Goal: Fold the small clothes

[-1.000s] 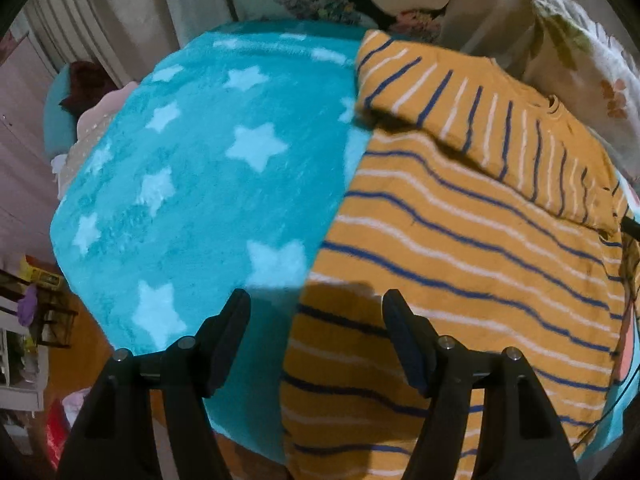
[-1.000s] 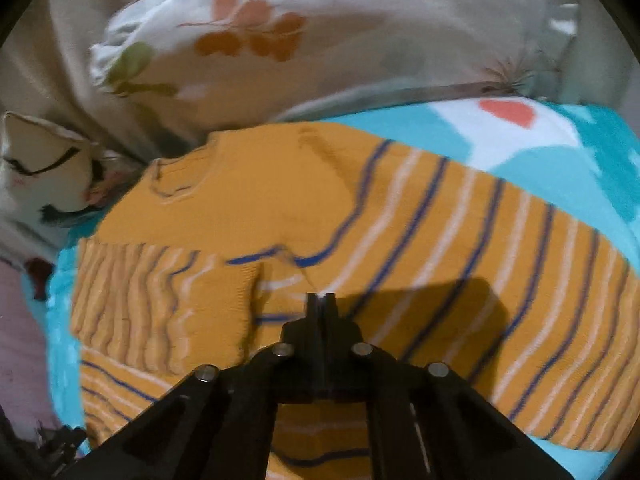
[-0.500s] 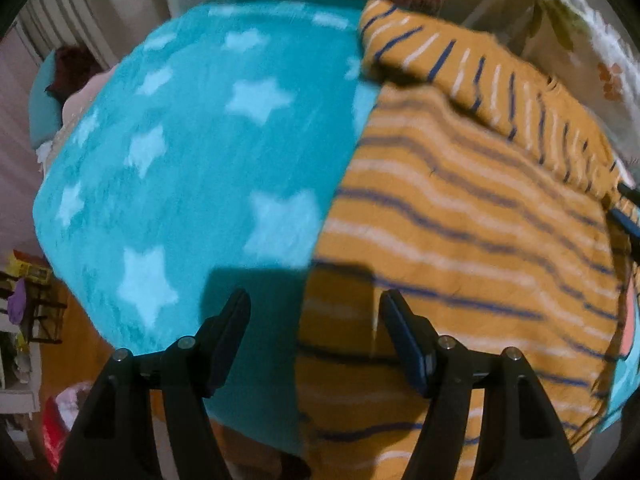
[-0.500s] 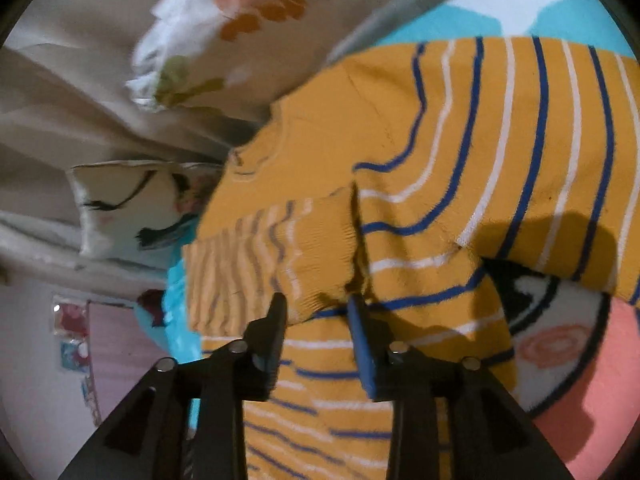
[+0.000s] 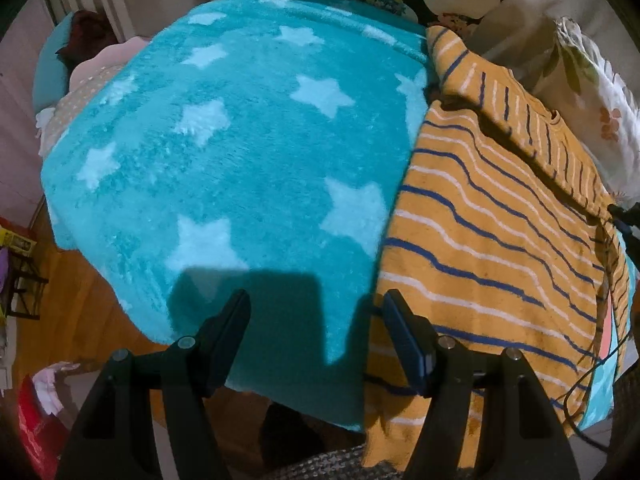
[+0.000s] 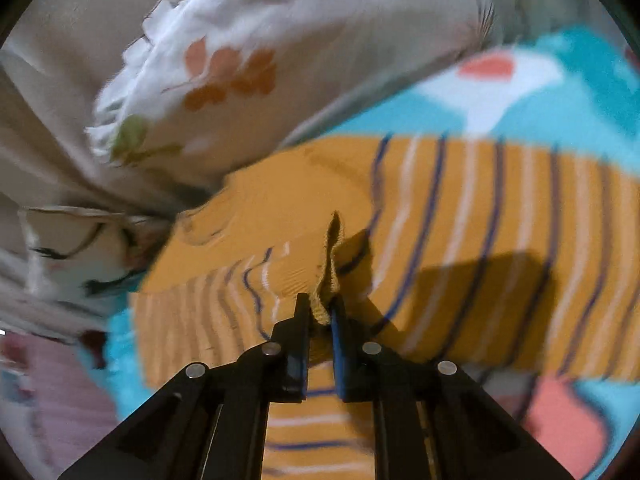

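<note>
1 sweater, orange w/ blue + white stripes, lies on the teal star blanket, on the right side of the bed in left-cam view. Hem hangs over the near edge. 1 sleeve folded across the far end of the body.

L gripper: fingers spread wide, nothing between them. Hovers over the near blanket edge; right finger sits at the sweater's left edge, contact can't tell.

R gripper: jaws closing, nearly together, a pinch of orange cuff between the pads. Fabric stands up in a ridge from the tips. Right-cam frame is motion-blurred.

Count: 2 grippers, 1 sweater, 1 blanket, 2 pillows in right-cam view – white one w/ orange leaf print far, patterned one left. Blanket also shows white + coral patches on the right. Wood floor beyond the bed's near-left edge, w/ some clutter, too small to ID.
</note>
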Available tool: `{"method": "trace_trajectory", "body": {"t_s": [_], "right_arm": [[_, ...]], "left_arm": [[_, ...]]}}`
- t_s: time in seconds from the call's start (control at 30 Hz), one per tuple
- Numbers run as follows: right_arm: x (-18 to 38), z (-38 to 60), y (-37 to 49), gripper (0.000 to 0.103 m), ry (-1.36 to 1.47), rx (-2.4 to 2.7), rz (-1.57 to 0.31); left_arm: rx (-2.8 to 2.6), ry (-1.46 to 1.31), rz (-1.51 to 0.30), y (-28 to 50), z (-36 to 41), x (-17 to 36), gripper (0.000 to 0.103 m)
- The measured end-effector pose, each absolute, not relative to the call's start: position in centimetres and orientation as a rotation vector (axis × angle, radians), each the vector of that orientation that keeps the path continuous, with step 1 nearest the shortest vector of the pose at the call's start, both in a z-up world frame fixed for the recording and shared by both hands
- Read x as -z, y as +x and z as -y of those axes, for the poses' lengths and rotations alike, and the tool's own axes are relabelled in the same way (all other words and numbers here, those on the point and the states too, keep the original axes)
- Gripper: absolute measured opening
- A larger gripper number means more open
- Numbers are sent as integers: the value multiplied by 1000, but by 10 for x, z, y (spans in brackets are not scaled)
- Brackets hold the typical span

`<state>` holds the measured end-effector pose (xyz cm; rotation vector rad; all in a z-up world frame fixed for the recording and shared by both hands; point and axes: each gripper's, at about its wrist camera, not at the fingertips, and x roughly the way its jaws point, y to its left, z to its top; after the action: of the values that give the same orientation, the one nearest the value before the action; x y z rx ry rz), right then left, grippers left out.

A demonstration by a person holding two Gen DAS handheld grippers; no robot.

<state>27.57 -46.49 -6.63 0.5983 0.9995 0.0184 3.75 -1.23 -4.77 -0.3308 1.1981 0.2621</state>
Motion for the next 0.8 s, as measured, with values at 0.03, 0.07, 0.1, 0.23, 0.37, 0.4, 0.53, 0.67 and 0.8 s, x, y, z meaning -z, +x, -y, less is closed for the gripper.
{"method": "trace_trajectory", "body": {"t_s": [0.03,0.07,0.1,0.23,0.37,0.4,0.53,0.67,0.8], "right_arm": [[67,465,277,20,569,2,-1024],[68,466,275,22,565,4,-1045],[66,467,270,24,569,2,-1046],[52,463,233,46,503,-3,-1013],[63,458,190,46,417,23,-1083],[68,457,175,46,391,35,-1101],[88,450,127,46,292,95,-1172],[104,442,82,11,340,79,-1206],[109,460,43,8,479,136,-1175]], "left_arm": [[-248,-335,-1198,39,12,47,67],[-236,-334,-1197,40,11,46,67],[-222,-329,-1198,42,12,46,67],[-160,-309,-1203,53,19,49,67],[-82,-312,-1215,64,23,55,67],[-53,-315,-1222,67,24,57,67],[26,-262,-1236,73,35,62,66],[69,-169,-1234,68,46,62,41],[100,-91,-1237,51,49,63,39]]}}
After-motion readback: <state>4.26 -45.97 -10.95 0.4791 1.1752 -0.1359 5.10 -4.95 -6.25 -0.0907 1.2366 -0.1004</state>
